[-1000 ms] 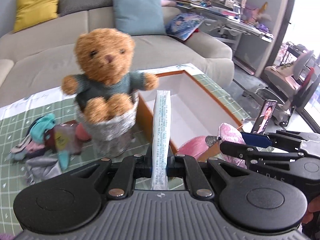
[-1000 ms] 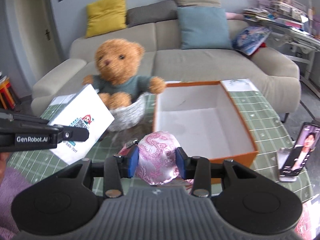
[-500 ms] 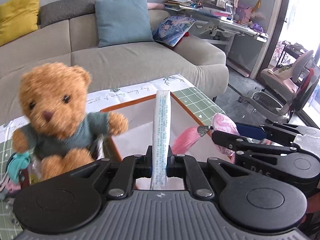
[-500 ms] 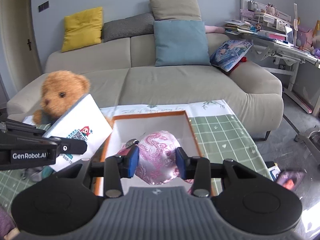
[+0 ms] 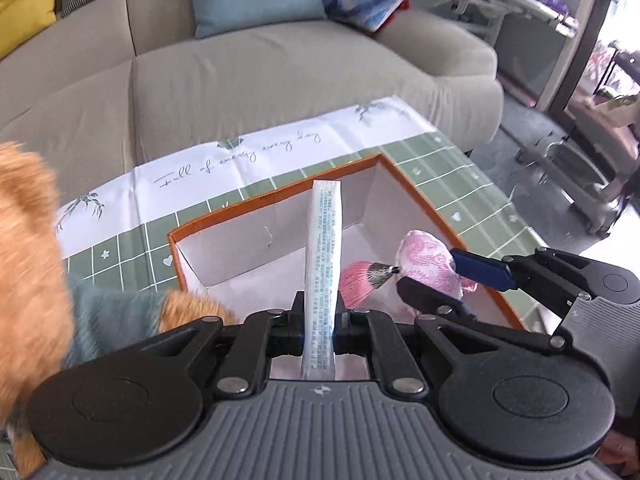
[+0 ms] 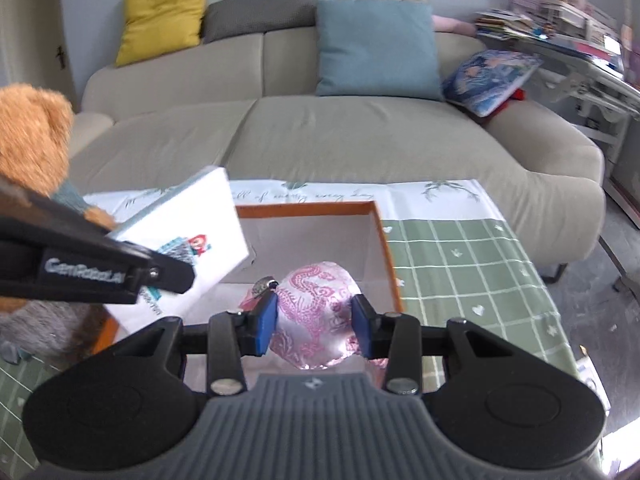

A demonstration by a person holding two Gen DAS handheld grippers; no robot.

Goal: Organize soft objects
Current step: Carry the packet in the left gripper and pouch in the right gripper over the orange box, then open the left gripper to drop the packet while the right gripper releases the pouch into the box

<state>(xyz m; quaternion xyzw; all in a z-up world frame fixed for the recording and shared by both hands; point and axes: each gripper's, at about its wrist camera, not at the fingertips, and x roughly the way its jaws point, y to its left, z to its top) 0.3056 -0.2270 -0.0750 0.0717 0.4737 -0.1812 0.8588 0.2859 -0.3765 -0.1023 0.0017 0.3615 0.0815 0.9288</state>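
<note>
Left wrist view: the left gripper [image 5: 322, 312] clamps a flat white tissue packet [image 5: 323, 264] edge-on, jaws nearly together, above the near edge of an open orange cardboard box with a white inside [image 5: 276, 236]. The box stands on a worktop under a green checked cloth [image 5: 432, 168]. A blurred brown teddy bear in a teal sweater [image 5: 36, 264] fills the left edge. At the right, the right gripper [image 5: 440, 276] carries a pink embroidered satin pouch with a pink tassel [image 5: 426, 258] over the box.

Right wrist view: the right gripper [image 6: 316, 320], jaws partly apart, presses its blue pads [image 6: 267, 322] on the pouch [image 6: 316, 316] above the box [image 6: 384, 248]. The tissue packet [image 6: 192, 240] hangs tilted at the left, with the bear [image 6: 32, 144] behind and a beige sofa [image 6: 340, 136] beyond.
</note>
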